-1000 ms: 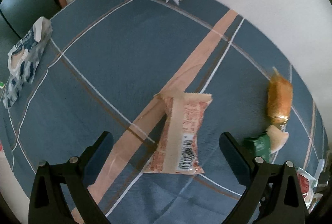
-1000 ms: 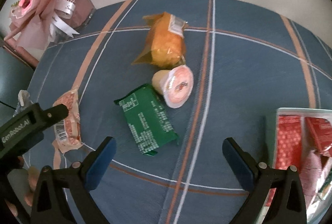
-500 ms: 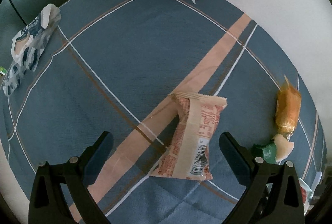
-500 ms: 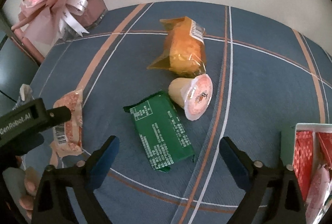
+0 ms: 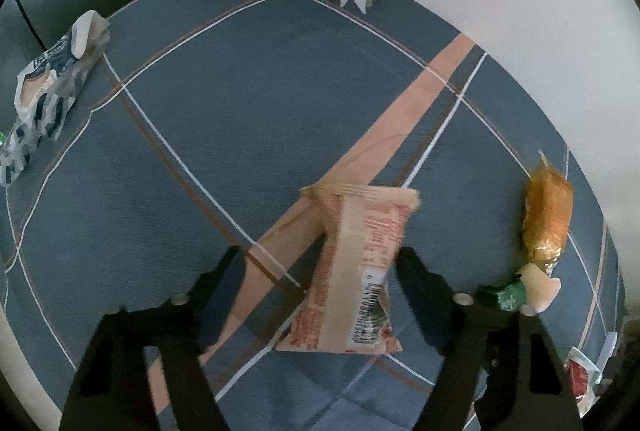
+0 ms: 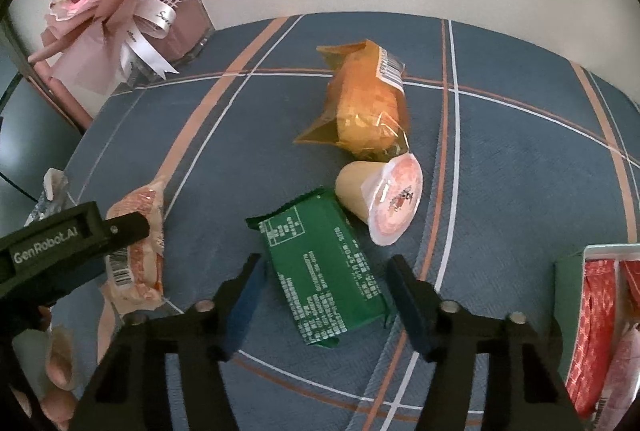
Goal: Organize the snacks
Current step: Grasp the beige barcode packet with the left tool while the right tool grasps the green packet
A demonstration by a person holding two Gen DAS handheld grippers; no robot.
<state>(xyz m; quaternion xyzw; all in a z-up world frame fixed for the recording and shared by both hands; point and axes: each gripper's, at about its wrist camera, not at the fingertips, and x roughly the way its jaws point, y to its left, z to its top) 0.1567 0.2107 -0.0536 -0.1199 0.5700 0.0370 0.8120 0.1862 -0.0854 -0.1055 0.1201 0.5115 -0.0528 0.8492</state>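
A pink snack packet [image 5: 352, 271] lies on the blue plaid cloth between my left gripper's [image 5: 320, 263] fingers, which stand open on either side of it; it also shows in the right wrist view [image 6: 136, 251]. My right gripper [image 6: 324, 283] is open around a green packet [image 6: 324, 263]. A jelly cup [image 6: 380, 199] on its side and an orange-wrapped cake [image 6: 364, 111] lie just beyond it. In the left wrist view the cake [image 5: 546, 219] and cup [image 5: 538, 289] sit at the right.
A tray [image 6: 568, 271] with red packets stands at the right edge. A pink bouquet in a box [image 6: 132, 11] stands at the back left. A blue-and-white packet [image 5: 48, 87] lies at the cloth's left edge, by a wall.
Both grippers have moved down and forward; their fingers have narrowed around the pink packet and the green packet. Both packets look larger and closer.
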